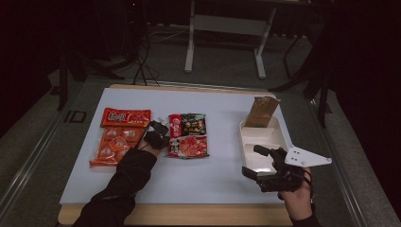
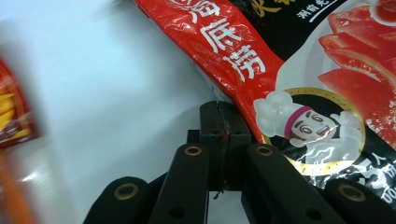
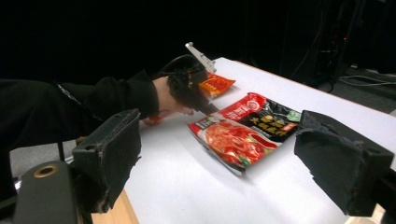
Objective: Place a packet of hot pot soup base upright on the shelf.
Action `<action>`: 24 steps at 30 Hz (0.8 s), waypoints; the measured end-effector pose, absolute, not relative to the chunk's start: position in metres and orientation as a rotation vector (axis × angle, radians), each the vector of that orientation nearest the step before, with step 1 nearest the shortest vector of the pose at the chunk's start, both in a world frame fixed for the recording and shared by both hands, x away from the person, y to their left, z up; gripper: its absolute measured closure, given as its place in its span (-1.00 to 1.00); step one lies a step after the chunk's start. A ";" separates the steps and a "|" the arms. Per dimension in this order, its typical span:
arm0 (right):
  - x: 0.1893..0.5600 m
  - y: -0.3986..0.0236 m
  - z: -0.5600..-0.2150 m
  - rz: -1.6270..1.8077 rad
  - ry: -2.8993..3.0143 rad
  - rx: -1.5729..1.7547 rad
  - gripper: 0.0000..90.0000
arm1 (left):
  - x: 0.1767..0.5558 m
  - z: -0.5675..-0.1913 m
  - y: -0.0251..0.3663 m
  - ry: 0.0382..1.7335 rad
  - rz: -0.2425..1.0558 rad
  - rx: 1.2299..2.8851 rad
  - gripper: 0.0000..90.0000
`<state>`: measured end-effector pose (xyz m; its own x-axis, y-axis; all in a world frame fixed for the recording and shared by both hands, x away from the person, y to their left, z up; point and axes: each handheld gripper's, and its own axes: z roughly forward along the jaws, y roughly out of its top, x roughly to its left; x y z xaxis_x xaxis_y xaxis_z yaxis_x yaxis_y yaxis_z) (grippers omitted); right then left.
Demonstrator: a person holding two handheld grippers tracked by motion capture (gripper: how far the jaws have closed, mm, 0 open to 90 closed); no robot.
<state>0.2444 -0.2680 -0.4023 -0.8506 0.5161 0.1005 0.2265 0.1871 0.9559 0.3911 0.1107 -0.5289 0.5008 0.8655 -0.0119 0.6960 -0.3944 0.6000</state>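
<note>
Left gripper, jaws pressed together at the edge of the red-black pouch at mid-table, may slip off the slick film; right gripper spread near the tray

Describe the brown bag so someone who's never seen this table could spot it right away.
Start at the white tray on the right side of the table. The brown bag leans upright in its far end. Unlike the flat red snack packets at the table's middle and left, it is plain, dull brown and standing.
</note>
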 end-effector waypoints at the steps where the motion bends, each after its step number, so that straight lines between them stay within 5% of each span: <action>1: 0.244 -0.268 -0.402 1.715 2.220 0.711 -0.68 | 0.391 -0.529 0.108 1.274 0.405 2.204 1.00; 24: 0.242 -0.266 -0.406 1.713 2.215 0.687 -0.68 | 0.394 -0.529 0.077 1.192 0.340 2.232 0.99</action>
<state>0.2424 -0.2663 -0.4063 -0.8553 0.5117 0.0821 0.2080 0.1938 0.9587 0.3940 0.0769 -0.5289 0.5684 0.8215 -0.0456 0.6734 -0.4327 0.5994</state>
